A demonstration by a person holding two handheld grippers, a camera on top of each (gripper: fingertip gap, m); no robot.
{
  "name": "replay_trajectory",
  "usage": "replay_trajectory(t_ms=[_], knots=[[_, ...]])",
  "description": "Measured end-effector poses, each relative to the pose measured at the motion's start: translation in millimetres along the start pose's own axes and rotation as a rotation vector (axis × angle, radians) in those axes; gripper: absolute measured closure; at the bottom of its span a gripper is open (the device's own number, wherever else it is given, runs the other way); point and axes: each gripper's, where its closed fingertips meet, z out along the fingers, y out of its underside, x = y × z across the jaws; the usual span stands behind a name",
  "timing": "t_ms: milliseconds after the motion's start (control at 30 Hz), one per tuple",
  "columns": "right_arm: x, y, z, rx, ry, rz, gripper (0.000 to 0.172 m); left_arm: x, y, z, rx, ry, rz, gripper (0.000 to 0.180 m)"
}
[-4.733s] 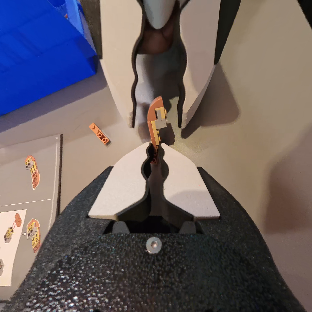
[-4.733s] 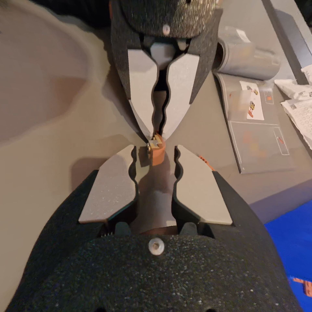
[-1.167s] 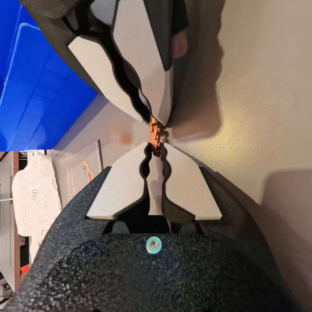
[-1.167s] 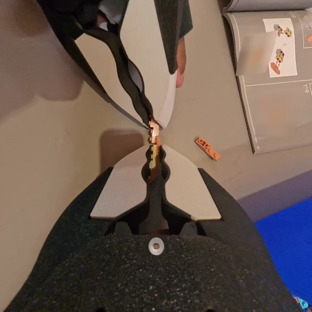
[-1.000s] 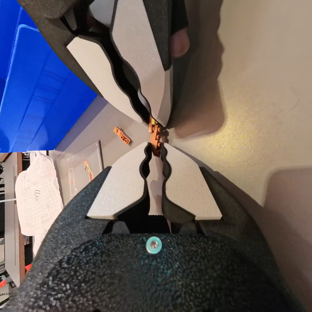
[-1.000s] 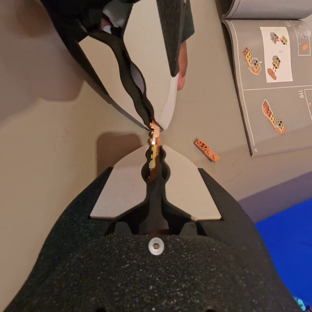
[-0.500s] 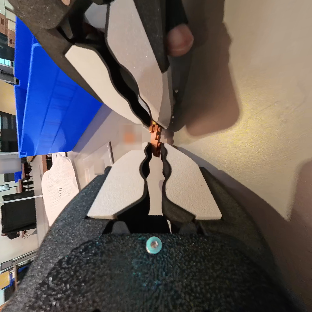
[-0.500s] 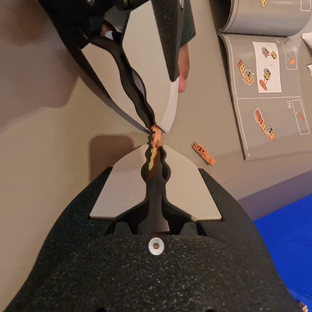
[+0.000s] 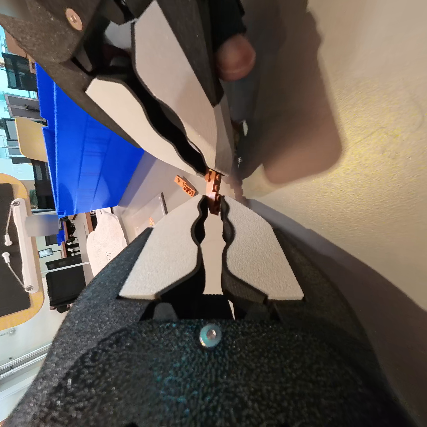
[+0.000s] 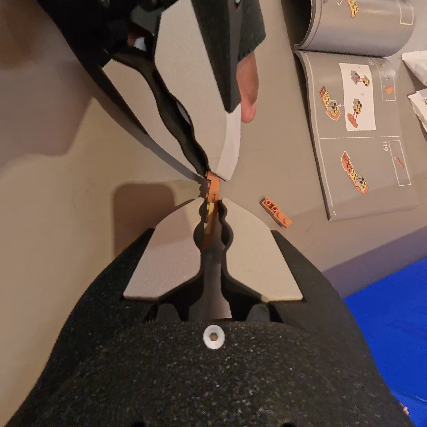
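A small brick assembly (image 10: 212, 189), orange-brown with a tan part, hangs above the table between my two grippers, which meet tip to tip. My right gripper (image 10: 211, 202) is shut on its tan and dark brown end. My left gripper (image 9: 212, 198) is shut on the other, orange-brown studded end (image 9: 213, 189). The left gripper also shows at the top of the right wrist view (image 10: 213, 174), and the right gripper at the top of the left wrist view (image 9: 212, 172). A person's fingertip (image 10: 248, 92) rests on the left gripper's side.
A loose orange brick (image 10: 276, 213) lies on the table right of the grippers; it also shows in the left wrist view (image 9: 184, 186). An open grey instruction booklet (image 10: 358, 138) lies farther right. A blue bin (image 10: 392, 312) stands at the lower right, and shows in the left wrist view (image 9: 87, 161). Both grippers' tips are close together, under 4 cm apart.
4.7 s ago my right gripper stood open around the assembly held by the left; it has since shut on it. Over the last second both stay shut and tilt slightly together.
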Motion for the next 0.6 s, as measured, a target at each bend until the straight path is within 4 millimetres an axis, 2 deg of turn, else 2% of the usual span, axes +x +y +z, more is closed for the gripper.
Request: replay_trajectory(t_ms=[600], knots=[[3.2,0.2,1.0,-0.016,0.083,-0.038,0.164,-0.5,0.9,0.0,-0.028,-0.002,-0.005,0.170]])
